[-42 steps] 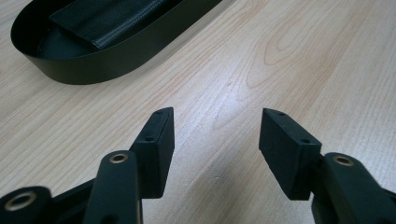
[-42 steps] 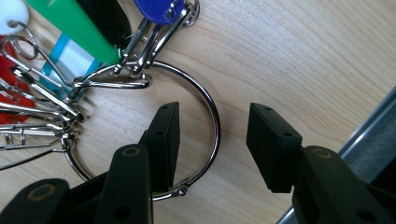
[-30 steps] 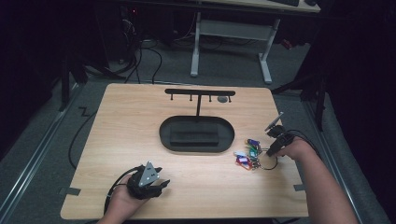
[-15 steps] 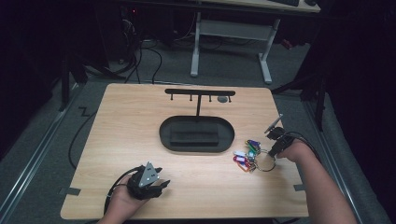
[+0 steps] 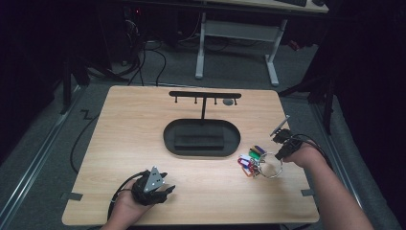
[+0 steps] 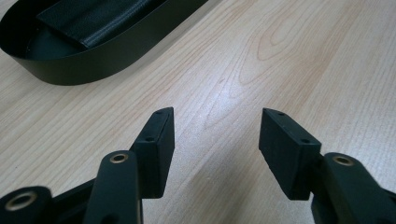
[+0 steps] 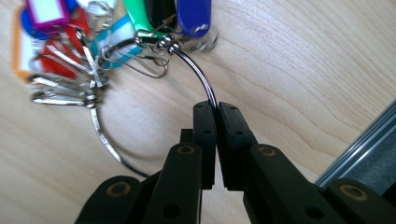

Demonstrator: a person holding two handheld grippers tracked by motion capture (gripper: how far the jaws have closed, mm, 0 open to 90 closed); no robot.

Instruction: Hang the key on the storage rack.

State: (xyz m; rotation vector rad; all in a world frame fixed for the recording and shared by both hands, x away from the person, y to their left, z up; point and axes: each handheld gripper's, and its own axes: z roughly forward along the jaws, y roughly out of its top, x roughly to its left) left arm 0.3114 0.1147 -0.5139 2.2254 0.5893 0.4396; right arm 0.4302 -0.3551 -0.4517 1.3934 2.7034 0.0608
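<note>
A big metal key ring (image 5: pixel 272 168) carries a bunch of coloured key tags (image 5: pixel 249 161) at the right side of the wooden table (image 5: pixel 119 124). My right gripper (image 5: pixel 281 154) is shut on the ring's wire (image 7: pixel 200 74). The pads pinch the wire, and the tags (image 7: pixel 46 18) trail on the wood beyond it. My left gripper (image 5: pixel 166 189) rests near the table's front left edge. In the left gripper view its jaws (image 6: pixel 217 140) stand open over bare wood, with nothing between them.
A black oval tray (image 5: pixel 168 139) lies at the table's middle, seen close by in the left gripper view (image 6: pixel 93 70). Behind the tray rises a black T-shaped rack (image 5: pixel 205 95) with small hooks. The table's right edge (image 7: pixel 359 149) runs just past the right gripper.
The right gripper's jaws have closed onto the key ring's wire and the hand has risen slightly. The left hand has stayed put.
</note>
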